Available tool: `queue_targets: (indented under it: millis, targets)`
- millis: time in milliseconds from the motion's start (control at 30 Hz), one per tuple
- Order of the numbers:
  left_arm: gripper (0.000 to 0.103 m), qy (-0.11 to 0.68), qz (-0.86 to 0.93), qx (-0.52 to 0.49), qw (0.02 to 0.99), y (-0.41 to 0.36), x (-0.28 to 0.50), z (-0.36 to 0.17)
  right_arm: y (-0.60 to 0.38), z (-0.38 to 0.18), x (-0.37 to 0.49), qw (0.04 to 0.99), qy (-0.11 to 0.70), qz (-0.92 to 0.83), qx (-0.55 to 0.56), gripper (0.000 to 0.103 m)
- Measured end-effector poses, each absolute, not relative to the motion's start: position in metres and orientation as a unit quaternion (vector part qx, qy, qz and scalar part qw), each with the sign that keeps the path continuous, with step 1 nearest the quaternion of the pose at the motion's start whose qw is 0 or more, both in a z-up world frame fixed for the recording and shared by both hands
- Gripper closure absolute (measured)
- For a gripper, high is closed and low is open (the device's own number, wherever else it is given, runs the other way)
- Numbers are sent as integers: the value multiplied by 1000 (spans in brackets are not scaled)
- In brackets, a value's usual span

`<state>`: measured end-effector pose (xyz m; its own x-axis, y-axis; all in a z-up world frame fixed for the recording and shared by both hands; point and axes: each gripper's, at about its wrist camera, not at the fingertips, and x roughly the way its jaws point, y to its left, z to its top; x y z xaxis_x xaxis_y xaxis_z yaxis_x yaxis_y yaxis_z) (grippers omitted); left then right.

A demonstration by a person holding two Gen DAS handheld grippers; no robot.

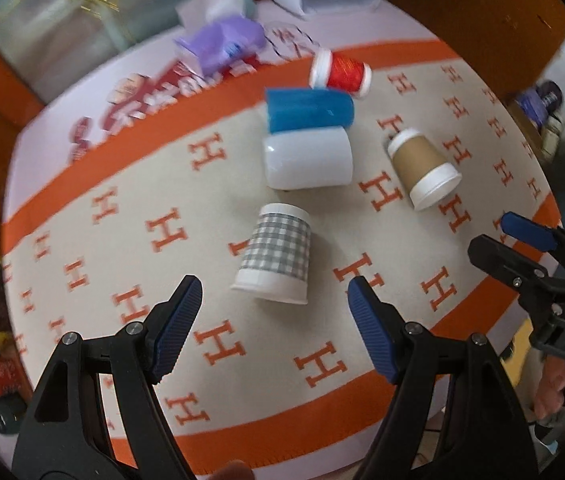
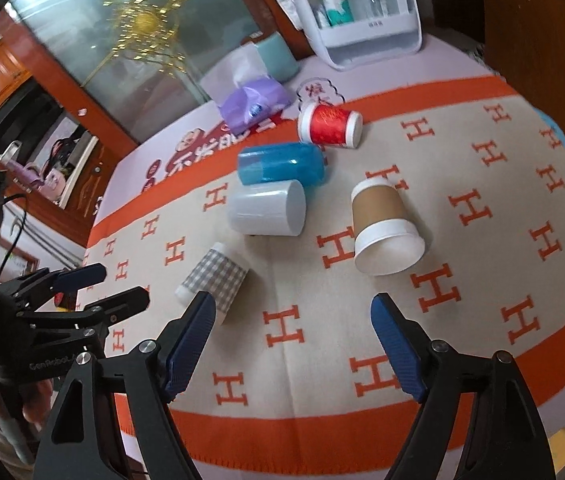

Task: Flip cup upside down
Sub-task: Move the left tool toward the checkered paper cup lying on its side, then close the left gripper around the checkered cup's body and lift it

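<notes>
The left hand-held gripper (image 1: 274, 306) is held with its blue-padded fingers spread wide apart, nothing between them. Just beyond its tips the grey checked cup (image 1: 274, 254) is seen mouth-down on the bench cloth (image 1: 102, 264). The right hand-held gripper (image 2: 292, 322) is likewise held apart and empty, above the cloth. Ahead of it the brown cup (image 2: 384, 226) is seen with its wide rim toward the camera. Farther back, a white cup (image 2: 266, 208), a blue cup (image 2: 280, 164) and a red cup (image 2: 330, 125) are laid on their sides.
</notes>
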<state>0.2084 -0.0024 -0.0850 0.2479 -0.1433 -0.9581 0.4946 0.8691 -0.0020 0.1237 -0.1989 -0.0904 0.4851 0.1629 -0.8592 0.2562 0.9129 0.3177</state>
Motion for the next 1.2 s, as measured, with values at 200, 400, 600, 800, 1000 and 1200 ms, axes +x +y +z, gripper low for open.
queue_targets:
  millis: [200, 400, 600, 800, 1000, 1200]
  targets:
    - [30, 632, -235, 169, 719, -20, 249, -143, -203, -134, 148, 814, 532, -43, 227, 22]
    - [30, 660, -252, 182, 684, -32, 264, -182, -202, -168, 154, 795, 554, -54, 239, 22]
    - [30, 681, -252, 188, 661, -41, 278, -210, -202, -187, 158, 785, 565, -61, 248, 22]
    - [45, 686, -245, 195, 657, -45, 283, -222, -204, -194, 158, 779, 569, -66, 255, 22]
    - [45, 687, -236, 181, 663, -43, 279, -215, -207, -192, 154, 778, 568, -68, 259, 22]
    - [45, 683, -219, 154, 680, -38, 261, -184, -206, -177, 145, 785, 562, -60, 254, 22]
